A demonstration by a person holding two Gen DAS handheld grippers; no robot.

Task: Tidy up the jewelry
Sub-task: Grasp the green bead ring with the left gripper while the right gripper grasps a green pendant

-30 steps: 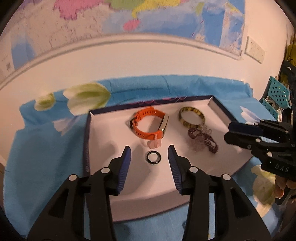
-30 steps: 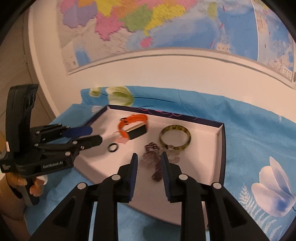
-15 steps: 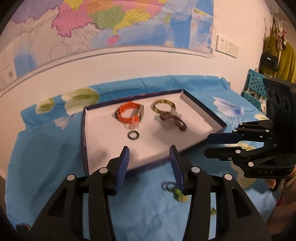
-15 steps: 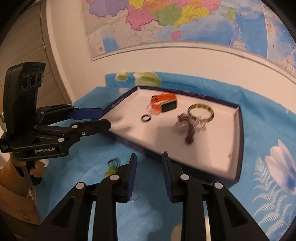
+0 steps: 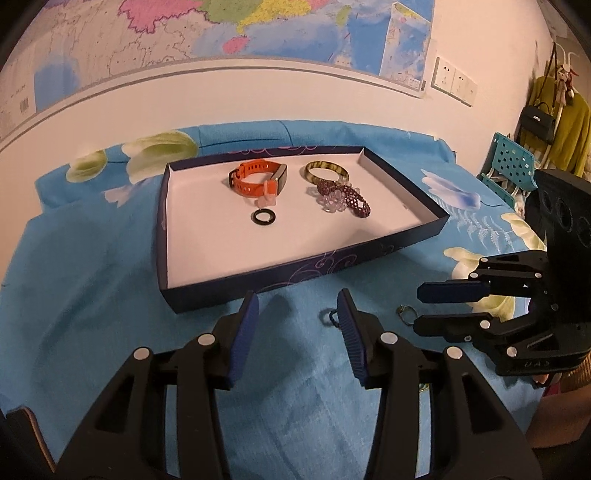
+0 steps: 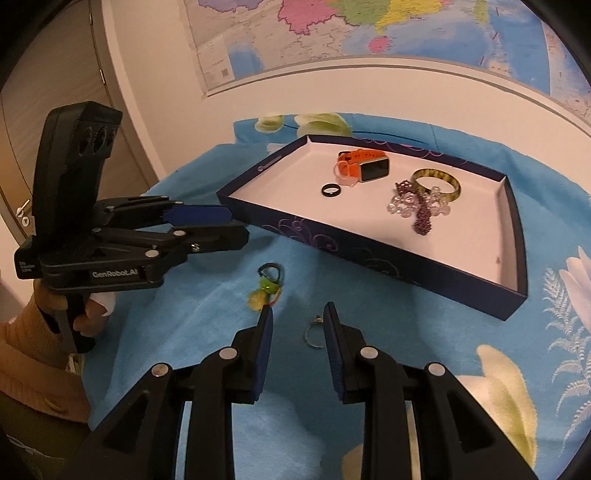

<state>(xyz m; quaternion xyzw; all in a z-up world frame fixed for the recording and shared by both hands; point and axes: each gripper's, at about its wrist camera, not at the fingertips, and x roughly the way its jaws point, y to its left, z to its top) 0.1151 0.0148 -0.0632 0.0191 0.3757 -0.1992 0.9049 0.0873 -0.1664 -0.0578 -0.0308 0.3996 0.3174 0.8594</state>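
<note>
A navy tray on the blue cloth holds an orange watch, a black ring, a yellow-green bangle and a purple beaded bracelet. On the cloth in front lie a green charm on a dark cord and a small silver ring. My left gripper is open and empty near the charm. My right gripper is open and empty, with the silver ring between its tips.
A wall with a map stands behind the table. A teal stool and hanging clothes are at the far right. A door is at the left in the right wrist view.
Both grippers have pulled back from over the tray to the cloth in front of it. The charm and silver ring have come into view. The tray's contents have not moved.
</note>
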